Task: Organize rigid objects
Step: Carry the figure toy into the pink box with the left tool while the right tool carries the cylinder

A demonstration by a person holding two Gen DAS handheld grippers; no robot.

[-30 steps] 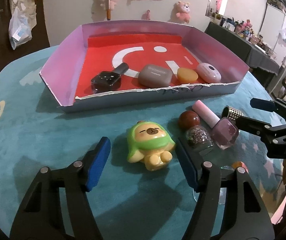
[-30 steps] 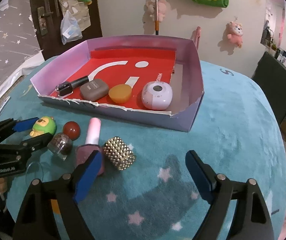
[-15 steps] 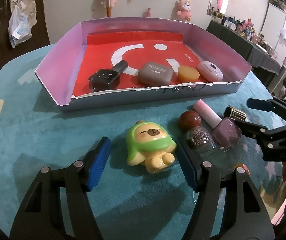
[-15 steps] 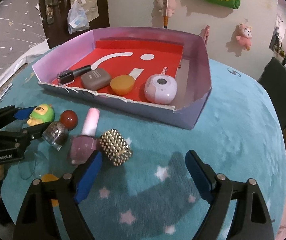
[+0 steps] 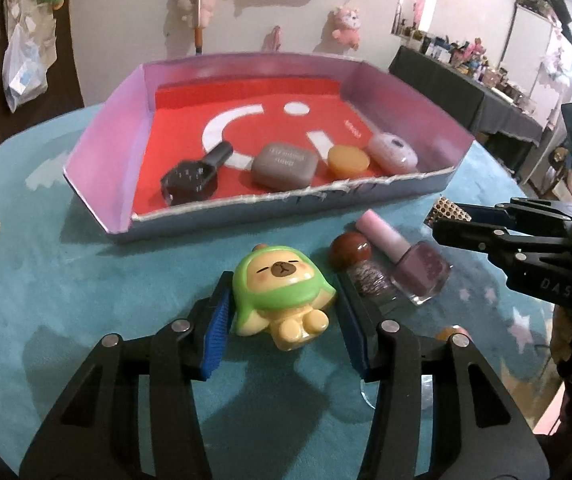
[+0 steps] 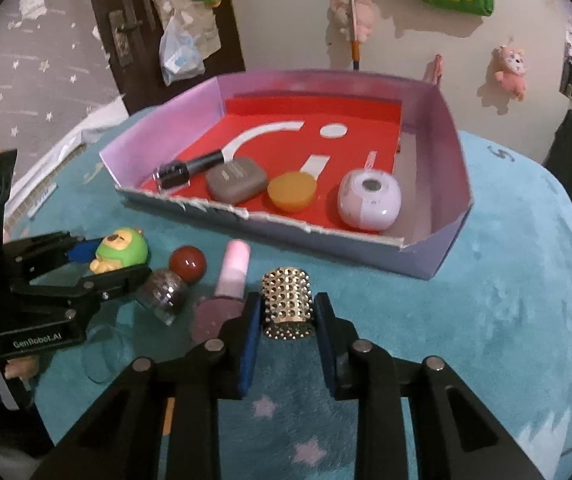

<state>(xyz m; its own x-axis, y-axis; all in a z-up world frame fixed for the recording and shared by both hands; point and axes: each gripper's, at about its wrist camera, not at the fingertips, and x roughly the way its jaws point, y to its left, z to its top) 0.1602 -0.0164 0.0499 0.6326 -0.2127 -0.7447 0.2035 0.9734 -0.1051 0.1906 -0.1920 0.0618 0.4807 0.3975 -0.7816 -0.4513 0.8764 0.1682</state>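
A green-hooded bear toy [image 5: 280,268] lies on the teal cloth. My left gripper [image 5: 284,300] is closing, and its blue pads touch both of the toy's sides. A gold studded cylinder [image 6: 287,308] stands on the cloth with my right gripper [image 6: 287,300] shut on it. Between the two lie a red ball [image 6: 187,264], a glitter bottle [image 6: 162,296] and a pink nail polish bottle [image 6: 228,288]. Behind them sits the lilac box [image 6: 452,152] with a red floor. It holds a black polish bottle [image 6: 184,168], a grey case [image 6: 236,184], an orange disc [image 6: 292,192] and a lilac case [image 6: 368,200].
The box's torn front wall [image 5: 286,208] is low and faces both grippers. A clear disc [image 6: 100,360] lies on the cloth by the left hand. An orange bead [image 5: 452,332] lies near the left gripper's right finger. Teal cloth [image 6: 506,320] stretches to the right of the cylinder.
Both grippers have narrowed. The left pads came in against the bear toy. The right gripper shifted left and came down around the studded cylinder.
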